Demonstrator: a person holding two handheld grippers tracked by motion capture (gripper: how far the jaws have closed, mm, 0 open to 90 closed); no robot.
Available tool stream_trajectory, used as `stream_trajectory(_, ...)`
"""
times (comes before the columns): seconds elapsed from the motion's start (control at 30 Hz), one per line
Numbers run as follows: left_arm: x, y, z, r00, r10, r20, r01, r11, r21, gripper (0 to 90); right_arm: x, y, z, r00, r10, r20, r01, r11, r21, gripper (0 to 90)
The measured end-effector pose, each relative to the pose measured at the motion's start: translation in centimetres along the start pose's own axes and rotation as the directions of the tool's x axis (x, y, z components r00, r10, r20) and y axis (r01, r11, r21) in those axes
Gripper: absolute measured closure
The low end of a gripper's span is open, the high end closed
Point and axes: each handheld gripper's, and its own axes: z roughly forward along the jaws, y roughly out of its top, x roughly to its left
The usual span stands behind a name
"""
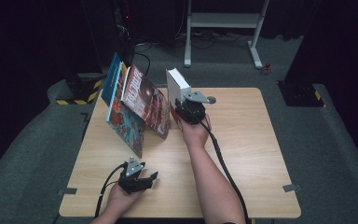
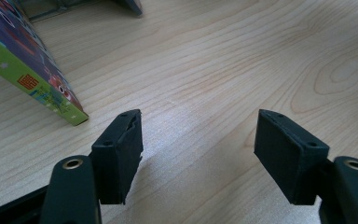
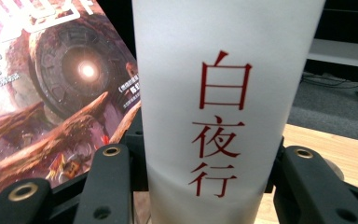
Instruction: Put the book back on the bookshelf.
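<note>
Nearest the person, the left tool (image 1: 142, 178) is resting spread over the bare tabletop (image 1: 242, 154). Farther on, the right tool (image 1: 189, 111) is pinching the white book (image 3: 223, 93) upright by its spine, just beside the leaning books (image 1: 137, 105). It should be kept vertical and eased in against them squarely.

Two hand-held grippers: left gripper (image 1: 142, 179) and right gripper (image 1: 186, 108), both of black moulded plastic with blocky square-ended jaws and brass-ringed screw holes on the arms behind them. Grey three-cornered plate atop each body, black cable trailing from the rear. Forearms bare, no sleeves.
</note>
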Motion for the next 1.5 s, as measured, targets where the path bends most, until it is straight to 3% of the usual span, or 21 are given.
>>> stream_trajectory(0.9, 0.1, 0.0, 0.0, 1.0000, 0.004, 0.001, -0.004, 1.0000, -0.001, 33.0, -0.1, -0.3, 2.8, 0.9995, 0.010, 0.031, -0.010, 1.000, 0.005, 54.4)
stream_trajectory(1.5, 0.0, 0.0, 0.0, 1.0000, 0.001, 0.003, -0.001, 1.0000, 0.003, 33.0, 0.6, -1.9, 1.9, 0.9985, -0.019, 0.052, 0.018, 1.000, 0.014, 53.7)
